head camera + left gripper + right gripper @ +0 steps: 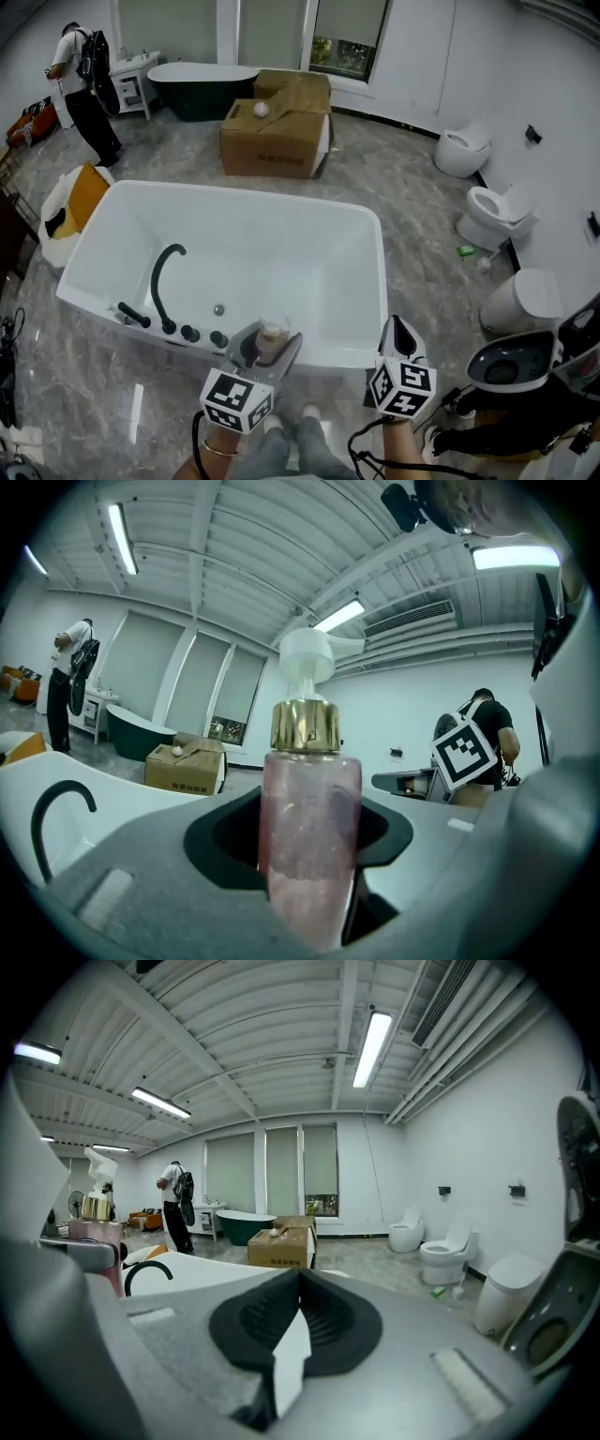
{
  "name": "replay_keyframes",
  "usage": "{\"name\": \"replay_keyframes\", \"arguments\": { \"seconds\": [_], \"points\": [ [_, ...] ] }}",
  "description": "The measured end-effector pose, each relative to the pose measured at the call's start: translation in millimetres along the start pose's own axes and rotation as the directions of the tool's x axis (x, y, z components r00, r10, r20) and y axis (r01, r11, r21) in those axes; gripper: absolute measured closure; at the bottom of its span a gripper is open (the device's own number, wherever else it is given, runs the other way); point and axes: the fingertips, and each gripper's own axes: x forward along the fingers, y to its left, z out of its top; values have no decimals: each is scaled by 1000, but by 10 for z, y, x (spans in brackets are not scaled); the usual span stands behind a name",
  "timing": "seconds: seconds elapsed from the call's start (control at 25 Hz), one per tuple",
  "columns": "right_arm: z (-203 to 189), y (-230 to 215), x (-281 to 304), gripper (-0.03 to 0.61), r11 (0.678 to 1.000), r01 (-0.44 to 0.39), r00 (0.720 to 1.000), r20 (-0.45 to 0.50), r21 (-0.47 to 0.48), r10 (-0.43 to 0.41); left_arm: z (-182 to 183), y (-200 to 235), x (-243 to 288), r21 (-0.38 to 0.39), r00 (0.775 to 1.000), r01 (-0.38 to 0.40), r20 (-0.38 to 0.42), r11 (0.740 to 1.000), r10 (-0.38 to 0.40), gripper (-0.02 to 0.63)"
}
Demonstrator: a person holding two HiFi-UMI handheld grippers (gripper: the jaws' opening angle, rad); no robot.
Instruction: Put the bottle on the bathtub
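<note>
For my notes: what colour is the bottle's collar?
Gold collar; clearest in the left gripper view.

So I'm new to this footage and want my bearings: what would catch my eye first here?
A white bathtub with a curved black faucet fills the middle of the head view. By its near rim, the left gripper has its fingers shut on a pink pump bottle with a gold collar. Behind the tub sits a cardboard box; toilets line the right wall.

Open bathtub rim (328, 355) right of faucet (156, 281)
</note>
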Motion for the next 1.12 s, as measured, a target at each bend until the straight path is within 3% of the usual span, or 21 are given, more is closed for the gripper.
{"name": "replay_keyframes", "arguments": {
  "seconds": [0.56,0.8,1.12],
  "points": [
    [-1175,-685,176,575,994,82,985,-156,73,-70,-1268,-351,551,-52,977,82,-191,995,-90,390],
    [-1495,-846,339,575,990,104,977,-195,97,-84,-1619,-382,743,-76,961,107,-246,991,-123,388],
    [-1742,-989,551,575,989,117,972,-214,89,-96,-1928,-575,1118,-48,936,223,-268,974,-227,390]
  ]
}}
